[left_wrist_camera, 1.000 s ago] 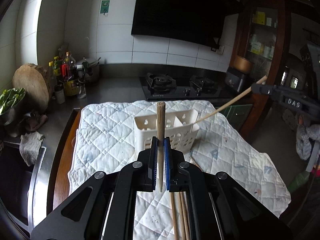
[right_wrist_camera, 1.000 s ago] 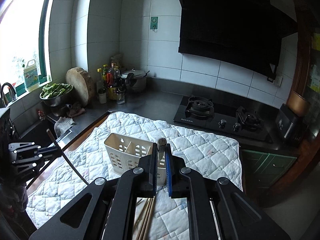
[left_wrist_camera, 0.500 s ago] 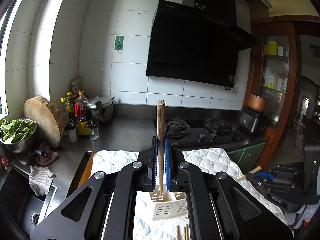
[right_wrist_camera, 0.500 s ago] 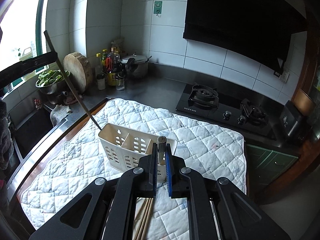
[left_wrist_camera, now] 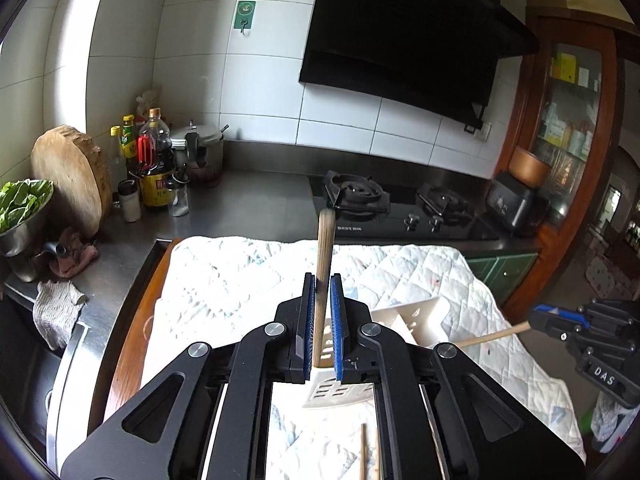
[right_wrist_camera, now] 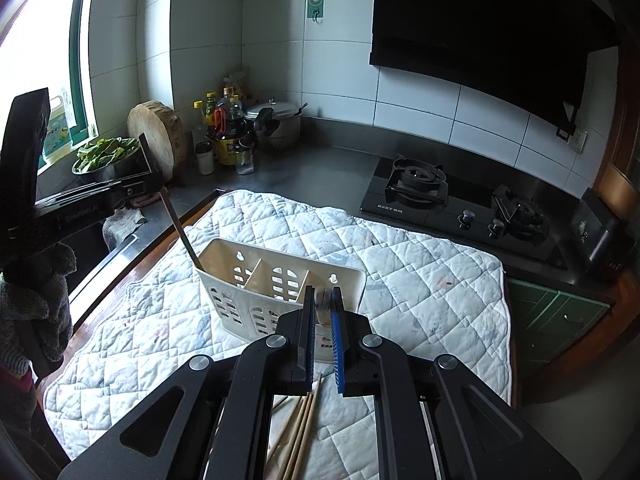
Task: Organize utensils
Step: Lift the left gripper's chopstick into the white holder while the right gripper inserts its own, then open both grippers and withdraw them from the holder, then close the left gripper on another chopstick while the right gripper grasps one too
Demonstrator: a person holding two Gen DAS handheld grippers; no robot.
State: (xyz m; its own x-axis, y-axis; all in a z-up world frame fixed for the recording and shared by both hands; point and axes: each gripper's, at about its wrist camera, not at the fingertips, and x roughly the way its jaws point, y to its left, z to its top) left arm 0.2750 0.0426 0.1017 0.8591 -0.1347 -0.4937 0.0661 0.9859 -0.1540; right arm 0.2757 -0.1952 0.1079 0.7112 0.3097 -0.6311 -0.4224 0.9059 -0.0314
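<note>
Quilted mat [left_wrist_camera: 248, 280] covers the counter. Left wrist view: left gripper [left_wrist_camera: 322, 320], jaws opening, tilts down over the white caddy [left_wrist_camera: 416, 320], chopstick [left_wrist_camera: 324, 264] upright between its pads. Right wrist view: right gripper [right_wrist_camera: 323, 332] angles down, clamped narrow on a blurred stick [right_wrist_camera: 321, 300] at the caddy's near wall [right_wrist_camera: 240, 304]; loose chopsticks [right_wrist_camera: 300, 432] lie below.

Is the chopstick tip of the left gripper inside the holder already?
Yes. The chopstick slants down into the end compartment of the white holder.

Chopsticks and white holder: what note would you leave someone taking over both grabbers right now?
Left gripper: shut on a chopstick, its tip inside the white holder's end compartment.
Right gripper: shut on a second chopstick, aimed at the holder.
Done: nothing released in the holder yet.
Left: drop both, then collect the loose chopsticks on the quilted mat.
</note>
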